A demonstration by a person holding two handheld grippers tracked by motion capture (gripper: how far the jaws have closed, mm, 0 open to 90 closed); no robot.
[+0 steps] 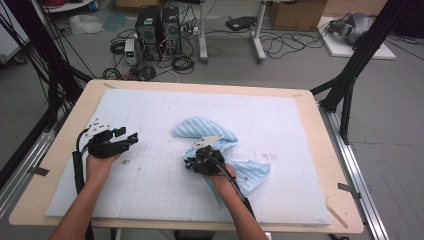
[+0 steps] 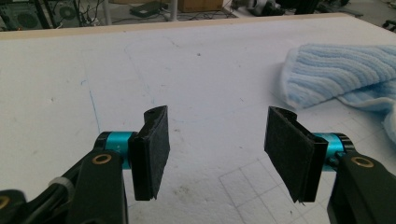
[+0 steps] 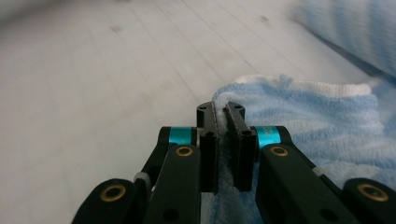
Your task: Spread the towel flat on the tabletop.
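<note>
A light blue ribbed towel [image 1: 220,142] lies crumpled on the white mat [image 1: 150,110], a little right of the table's middle. My right gripper [image 1: 192,161] sits at the towel's near left edge; in the right gripper view its jaws pinch a white-hemmed corner of the towel [image 3: 299,116], with cloth squeezed between the pads at the right gripper [image 3: 221,140]. My left gripper [image 1: 127,137] hovers over bare mat at the left, well apart from the towel. In the left gripper view the left gripper [image 2: 217,154] stands wide open with nothing between its pads, the towel [image 2: 341,74] off to its right.
The mat covers a light wooden table [image 1: 320,130] with a bare rim all round. Faint pencil grid lines and small stains mark the mat [image 2: 243,182]. Beyond the far edge, computers and cables [image 1: 157,30] sit on the floor; black frame posts [image 1: 350,80] flank the table.
</note>
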